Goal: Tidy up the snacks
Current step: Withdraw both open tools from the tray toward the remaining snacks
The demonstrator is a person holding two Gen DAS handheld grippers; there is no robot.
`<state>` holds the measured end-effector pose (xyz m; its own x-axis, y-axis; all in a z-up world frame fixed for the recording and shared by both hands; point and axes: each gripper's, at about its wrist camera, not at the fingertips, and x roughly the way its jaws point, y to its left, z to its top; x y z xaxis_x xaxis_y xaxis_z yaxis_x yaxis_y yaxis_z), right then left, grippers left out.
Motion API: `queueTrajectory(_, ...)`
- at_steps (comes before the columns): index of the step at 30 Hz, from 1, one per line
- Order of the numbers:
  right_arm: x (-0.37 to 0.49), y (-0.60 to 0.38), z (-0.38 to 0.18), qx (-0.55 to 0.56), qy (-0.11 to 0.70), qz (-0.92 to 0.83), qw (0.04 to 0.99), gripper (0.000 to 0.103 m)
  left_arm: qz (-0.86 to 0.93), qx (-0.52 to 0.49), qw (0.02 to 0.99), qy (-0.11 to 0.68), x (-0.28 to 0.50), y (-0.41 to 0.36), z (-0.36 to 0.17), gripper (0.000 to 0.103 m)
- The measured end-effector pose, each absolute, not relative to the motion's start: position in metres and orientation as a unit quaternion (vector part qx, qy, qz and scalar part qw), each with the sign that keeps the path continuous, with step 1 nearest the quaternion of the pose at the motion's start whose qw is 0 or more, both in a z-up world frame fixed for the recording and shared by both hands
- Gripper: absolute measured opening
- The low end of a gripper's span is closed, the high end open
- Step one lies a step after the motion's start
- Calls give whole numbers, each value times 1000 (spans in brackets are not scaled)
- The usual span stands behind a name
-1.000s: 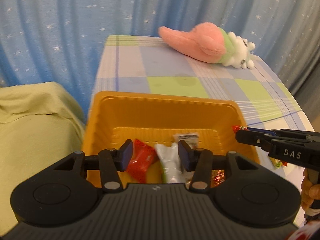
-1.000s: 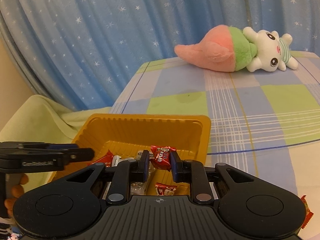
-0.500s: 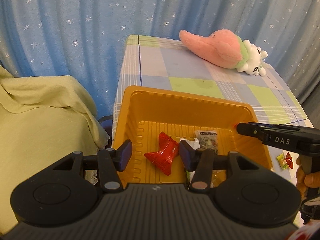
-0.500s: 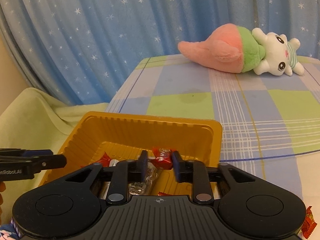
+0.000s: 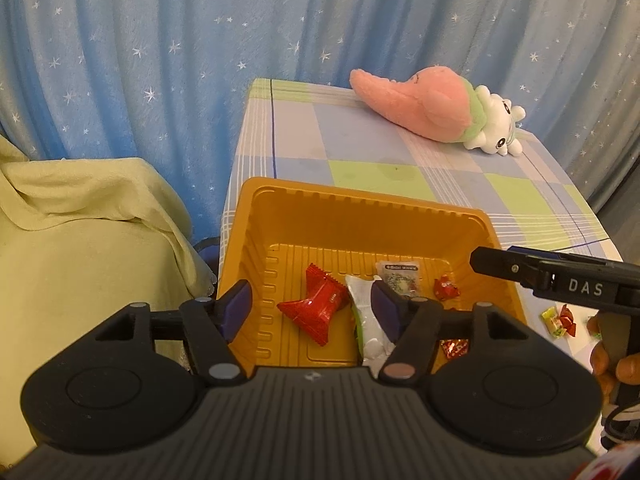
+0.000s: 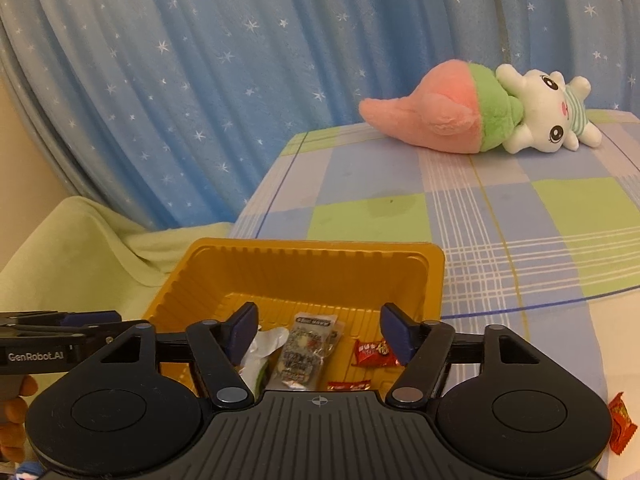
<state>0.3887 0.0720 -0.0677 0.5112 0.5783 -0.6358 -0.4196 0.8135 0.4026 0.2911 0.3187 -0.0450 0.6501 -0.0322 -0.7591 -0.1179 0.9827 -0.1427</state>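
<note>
the left tongs [image 5: 312, 306] hang over the near end of the deep orange plastic tray [image 5: 360, 208], jaws opening with nothing pressed between the blue pads; below the gap lies a bright red twist-ended foil snack packet [image 5: 316, 306], flat on the tray floor, its long axis slanting from the near right to the far left. just beside it, partly behind the right pad, a white and green pouch [image 5: 366, 320] lies with its long axis running front to back. further in sit a clear packet with a printed label [image 5: 400, 278], lengthwise toward the far wall, and a small red wrapped candy [image 5: 446, 288]; another red wrapper [image 5: 454, 347] shows at the near right corner. the right tongs [image 6: 318, 334] also hover above the tray, jaws opening and holding nothing; between their pads, down on the tray floor, rests a small red candy bar wrapper [image 6: 372, 354] with its long axis crosswise. the right tongs reach in from the right in the left wrist view [image 5: 504, 266], held by a hand [image 5: 612, 364]. on the checked tablecloth of the table [image 5: 380, 156], outside the tray, lie a yellow-green candy [image 5: 554, 322] and a red candy [image 5: 568, 314] close together, and a red packet [image 6: 620, 424] sits near the table edge in the right wrist view. a pink and green plush toy [image 5: 432, 110] lies on its side at the far end, before a blue star-patterned curtain [image 5: 160, 60]. a pale yellow cloth [image 5: 80, 220] covers something left of the table.
</note>
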Motion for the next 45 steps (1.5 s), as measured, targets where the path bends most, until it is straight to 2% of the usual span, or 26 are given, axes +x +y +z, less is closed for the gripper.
queueTrajectory(5, 374, 65, -60, 100, 398, 291, 864, 76, 19, -85, 907, 412, 283, 309, -37, 70)
queueTrajectory(20, 323, 21, -38, 98, 395, 287, 867, 85, -1, -73, 912, 405, 244, 258, -19, 75)
queueTrajectory(45, 256, -111, -59, 62, 435, 259, 860, 87, -41, -73, 890, 448, 193, 125, -42, 75)
